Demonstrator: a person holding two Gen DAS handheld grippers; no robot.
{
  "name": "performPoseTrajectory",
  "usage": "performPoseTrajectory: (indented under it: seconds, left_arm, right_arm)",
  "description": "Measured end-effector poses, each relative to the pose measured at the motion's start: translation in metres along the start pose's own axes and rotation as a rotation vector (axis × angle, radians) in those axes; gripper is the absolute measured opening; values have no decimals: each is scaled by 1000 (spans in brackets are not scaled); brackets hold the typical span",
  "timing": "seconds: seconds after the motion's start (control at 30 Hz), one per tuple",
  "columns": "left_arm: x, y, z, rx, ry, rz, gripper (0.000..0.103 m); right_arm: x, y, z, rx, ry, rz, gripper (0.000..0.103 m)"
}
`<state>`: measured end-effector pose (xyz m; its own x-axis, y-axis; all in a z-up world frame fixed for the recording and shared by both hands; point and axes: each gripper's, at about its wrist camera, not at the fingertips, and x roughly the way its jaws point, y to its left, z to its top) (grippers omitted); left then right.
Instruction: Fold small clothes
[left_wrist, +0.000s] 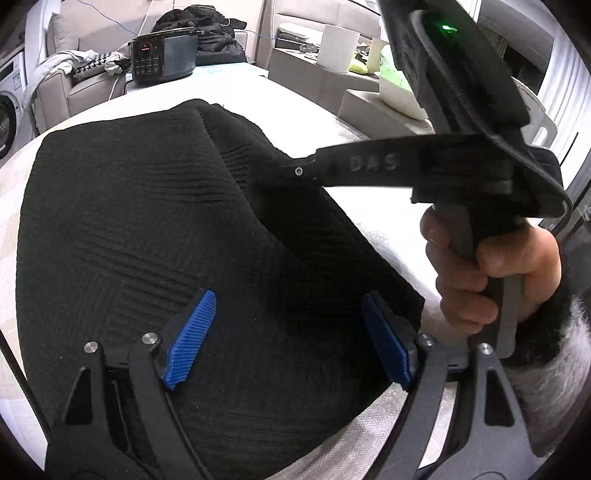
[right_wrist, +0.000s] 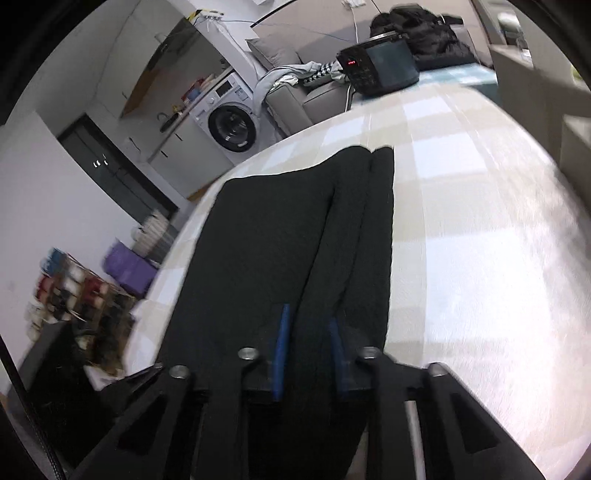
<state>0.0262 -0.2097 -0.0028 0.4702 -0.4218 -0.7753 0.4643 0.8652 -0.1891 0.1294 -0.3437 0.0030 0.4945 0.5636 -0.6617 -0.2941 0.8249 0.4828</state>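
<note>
Presently catalogued, one moment at the folding surface.

Item 1: black knit garment (left_wrist: 155, 229), ribbed, lay spread across the pale checked tabletop (right_wrist: 480, 221), with a folded strip running along its right side in the right wrist view.

Item 2: left claw (left_wrist: 284, 339), blue ribbed pads (left_wrist: 190, 338) standing wide apart above the near part of the garment, gripping nothing; the cloth lay beneath and between the pads, and whether either pad touched it could not be told.

Item 3: right claw (right_wrist: 306, 354), jaws drawn close together with a fold of the black garment pinched between the blue pads (right_wrist: 281, 350). From the left wrist view the same tool reached in from the right over the garment's right edge, its tips lost against the black cloth, and a hand (left_wrist: 484, 273) in a dark sleeve with a fuzzy cuff was wrapped round its grip.

Item 4: black appliance with red display and keypad (left_wrist: 162, 55), at the far end of the tabletop.

Item 5: grey sofa (left_wrist: 74, 85) beyond, carrying loose clothes and a black jacket (left_wrist: 210, 33).

Item 6: white front-loading washing machine (right_wrist: 229, 122), against the far wall.

Item 7: white paper roll (left_wrist: 338, 46), on a ledge at the rear right.
</note>
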Motion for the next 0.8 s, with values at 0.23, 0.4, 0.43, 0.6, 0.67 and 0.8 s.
performPoseTrajectory:
  seconds: [0.23,0.4,0.43,0.6,0.67,0.8]
  left_arm:
    - [-3,0,-4,8,-13,1,79]
    - [-7,6,13,6,-53,35,79]
    - [-2,8,16,11,-49,47,79]
    - [17,4,23,42,-11,60,79]
    - [17,2,21,50,-10,62,79]
    - [18,3,22,40,-8,45,79]
  right_arm:
    - [3,-7,-5,-4,31,-55,5]
    - [4,-14,14,51,25,4,17]
    - [4,-15,20,60,12,0,17]
    - [29,-23,48,97,17,-13,17]
    - [42,-25,56,94,23,-45,12]
    - [35,-18,65,53,-38,-53,6]
